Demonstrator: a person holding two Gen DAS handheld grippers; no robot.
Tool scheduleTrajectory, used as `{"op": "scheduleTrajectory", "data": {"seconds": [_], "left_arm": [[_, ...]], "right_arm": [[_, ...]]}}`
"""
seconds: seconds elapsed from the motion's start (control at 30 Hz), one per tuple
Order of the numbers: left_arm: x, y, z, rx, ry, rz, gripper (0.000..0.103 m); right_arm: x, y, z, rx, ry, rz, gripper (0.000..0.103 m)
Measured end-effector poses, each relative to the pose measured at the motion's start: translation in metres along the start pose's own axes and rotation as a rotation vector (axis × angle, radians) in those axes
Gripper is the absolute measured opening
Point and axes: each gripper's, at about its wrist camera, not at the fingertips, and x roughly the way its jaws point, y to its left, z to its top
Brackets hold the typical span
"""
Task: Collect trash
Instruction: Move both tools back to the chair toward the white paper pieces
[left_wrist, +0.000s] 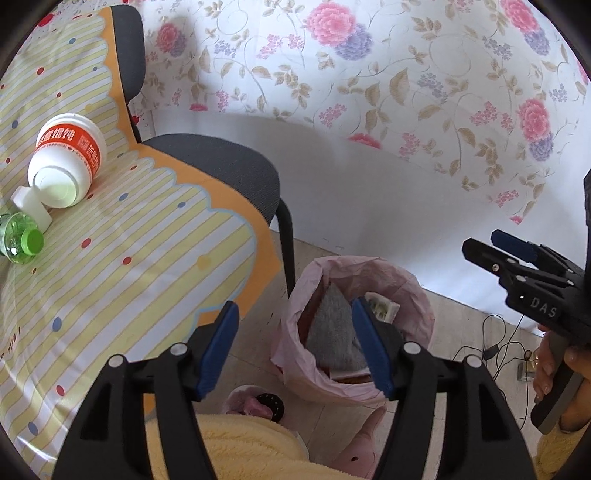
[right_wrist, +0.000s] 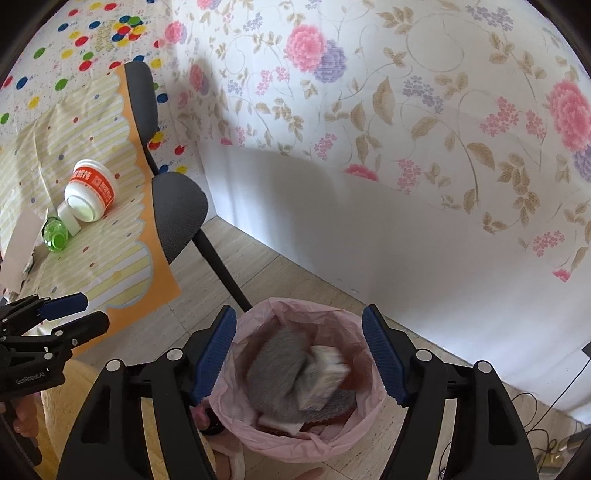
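Observation:
A bin lined with a pink bag (left_wrist: 417, 295) (right_wrist: 243, 328) stands on the floor beside the table. Inside it lie a grey cloth (left_wrist: 332, 325) (right_wrist: 273, 365) and a blurred printed packet (right_wrist: 325, 373). My right gripper (right_wrist: 299, 312) (left_wrist: 480, 240) hangs open right above the bin, nothing between its blue pads. My left gripper (left_wrist: 295, 306) (right_wrist: 94, 308) is open and empty too, between the table's edge and the bin. On the striped tablecloth lie a white tub with a red label (left_wrist: 68, 162) (right_wrist: 92, 190) on its side, a green bottle (left_wrist: 20, 238) (right_wrist: 55, 234) and a small white box (left_wrist: 31, 206) (right_wrist: 70, 219).
A dark grey chair (left_wrist: 221, 173) (right_wrist: 177, 210) stands between table and bin. A flowered cloth (left_wrist: 369, 74) covers the wall behind. Cables (left_wrist: 498, 343) trail on the floor to the right. The person's yellow fleece (left_wrist: 240, 446) and pink slippers (left_wrist: 354, 443) are below the grippers.

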Motion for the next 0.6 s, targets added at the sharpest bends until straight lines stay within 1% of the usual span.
{"op": "scheduleTrajectory", "data": {"seconds": [0.13, 0.27, 0.37, 0.47, 0.6], "left_arm": [[0.003, 0.006, -0.005, -0.012, 0.015, 0.030, 0.066], [0.000, 0.016, -0.010, -0.034, 0.007, 0.066, 0.066], [-0.008, 0.026, -0.015, -0.053, -0.017, 0.100, 0.066], [-0.021, 0.039, -0.021, -0.094, -0.040, 0.128, 0.066], [-0.046, 0.063, -0.028, -0.154, -0.087, 0.197, 0.066]], "right_arm": [[0.003, 0.008, -0.002, -0.020, 0.018, 0.006, 0.071], [0.005, 0.016, -0.004, -0.033, 0.041, 0.018, 0.071], [0.005, 0.027, -0.005, -0.053, 0.052, 0.034, 0.071], [0.005, 0.039, -0.001, -0.079, 0.057, 0.060, 0.071], [0.001, 0.073, 0.015, -0.147, 0.042, 0.123, 0.070]]}}
